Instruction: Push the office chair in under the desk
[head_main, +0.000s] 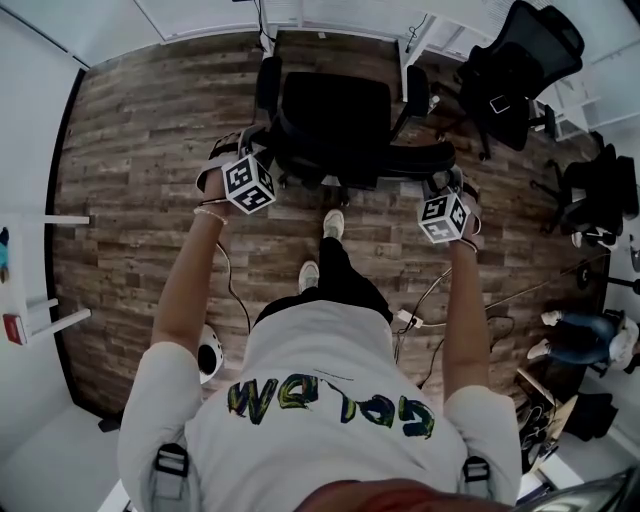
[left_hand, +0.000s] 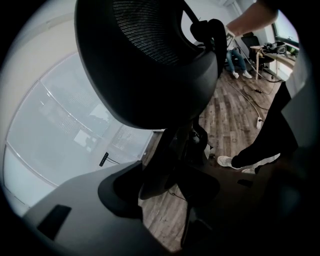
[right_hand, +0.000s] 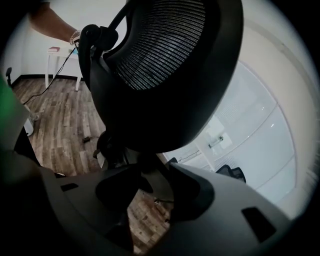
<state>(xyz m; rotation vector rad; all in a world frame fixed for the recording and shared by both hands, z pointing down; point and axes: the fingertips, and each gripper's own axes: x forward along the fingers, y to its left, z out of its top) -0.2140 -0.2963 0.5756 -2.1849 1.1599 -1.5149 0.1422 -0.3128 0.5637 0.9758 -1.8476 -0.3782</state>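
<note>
Hazard: the right armrest (head_main: 418, 95) of the office chair (head_main: 335, 110) stands near the white desk leg (head_main: 405, 62). An uneven push would likely swivel it into that leg. The left gripper (left_hand: 167, 182) and right gripper (right_hand: 150, 192) each appear clamped on an end of the backrest (head_main: 400, 158). The chair lies just beyond them, its seat not yet under the desk (head_main: 340, 15).

an office: a black mesh office chair (head_main: 335, 115) stands on a wood-plank floor (head_main: 140, 130), with more swivel chairs (head_main: 520, 60) at the far right. a white tabletop (head_main: 25, 270) sits left, frosted glass partitions (left_hand: 60, 130) close off one side, and cables (head_main: 430, 300) trail across the floor.
</note>
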